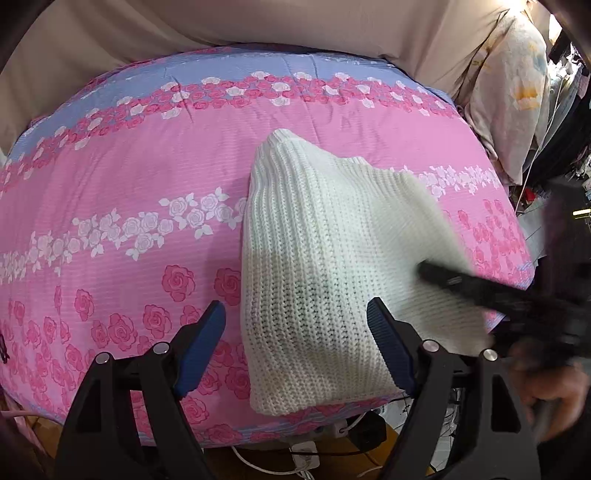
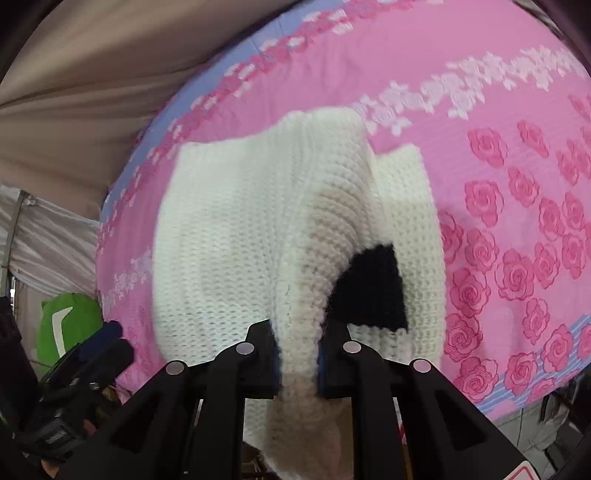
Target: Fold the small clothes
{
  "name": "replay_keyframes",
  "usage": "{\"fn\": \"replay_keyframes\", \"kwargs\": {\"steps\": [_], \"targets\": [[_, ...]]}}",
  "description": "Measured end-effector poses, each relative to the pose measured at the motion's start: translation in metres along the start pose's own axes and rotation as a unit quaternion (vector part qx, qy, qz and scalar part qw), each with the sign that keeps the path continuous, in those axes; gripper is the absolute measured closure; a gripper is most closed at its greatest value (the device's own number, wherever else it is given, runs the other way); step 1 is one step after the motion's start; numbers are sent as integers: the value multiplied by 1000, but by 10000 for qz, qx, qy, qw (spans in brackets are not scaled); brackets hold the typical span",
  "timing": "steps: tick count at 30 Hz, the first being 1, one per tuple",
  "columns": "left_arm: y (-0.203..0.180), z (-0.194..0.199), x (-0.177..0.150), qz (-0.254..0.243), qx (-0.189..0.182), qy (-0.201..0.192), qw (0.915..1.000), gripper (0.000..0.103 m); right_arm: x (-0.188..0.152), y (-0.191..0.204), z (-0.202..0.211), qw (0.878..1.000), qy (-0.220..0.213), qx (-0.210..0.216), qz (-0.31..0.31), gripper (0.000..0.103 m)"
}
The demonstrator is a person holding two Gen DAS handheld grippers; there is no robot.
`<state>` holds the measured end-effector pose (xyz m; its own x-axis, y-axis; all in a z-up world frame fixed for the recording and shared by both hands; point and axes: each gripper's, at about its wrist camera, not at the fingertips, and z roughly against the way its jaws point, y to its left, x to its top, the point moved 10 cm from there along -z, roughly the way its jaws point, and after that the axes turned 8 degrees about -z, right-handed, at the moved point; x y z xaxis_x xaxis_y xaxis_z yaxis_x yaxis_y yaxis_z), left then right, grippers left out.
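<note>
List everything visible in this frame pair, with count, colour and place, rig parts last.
knit garment: one, white with a black patch, on the bedspread, an edge pinched and lifted by the right gripper.
bedspread: one, pink with rose bands and a lavender border, under the garment.
beige fabric: one, behind the bedspread.
green object: one, far left in the right wrist view.
left gripper: one, black with blue pads, jaws open astride the garment.
right gripper: one, black, jaws shut on the garment.
</note>
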<state>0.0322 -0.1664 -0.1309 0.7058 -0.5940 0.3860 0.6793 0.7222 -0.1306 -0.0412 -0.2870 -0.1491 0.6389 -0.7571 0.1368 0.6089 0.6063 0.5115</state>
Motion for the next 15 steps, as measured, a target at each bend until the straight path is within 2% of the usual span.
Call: {"fn": "replay_keyframes", "kwargs": {"steps": [4,5,6,7,9,10,11,13,15], "targets": [[6,0,-2,100,0,12,9999,27,-3,47,84,9945,-944,208,411,91],[7,-2,-3,127,0,37,9999,27,-7,45,90,9934,-1048,53,456,91],[8,-5,-5,160,-12,68,9998,27,-13,31,83,9932,-1032,-280,453,91],[9,-8,-6,198,-38,92,9998,27,-20,10,64,9935,-837,-653,416,90],[10,-13,-9,359,-140,152,9991,27,-40,-41,14,9925,-168,-1212,76,89],[9,-14,-9,431,-197,159,9987,26,-48,-55,3,9922,14,-1228,-210,88],[10,-15,-9,541,-286,141,9980,25,-47,-56,7,9932,-60,-1086,-415,87],[13,-19,-7,784,-473,55,9958,19,-40,-45,28,9938,-387,-916,-499,75],[17,-27,-5,966,-595,35,9935,18,-32,-37,42,9922,-724,-995,-201,45]]}}
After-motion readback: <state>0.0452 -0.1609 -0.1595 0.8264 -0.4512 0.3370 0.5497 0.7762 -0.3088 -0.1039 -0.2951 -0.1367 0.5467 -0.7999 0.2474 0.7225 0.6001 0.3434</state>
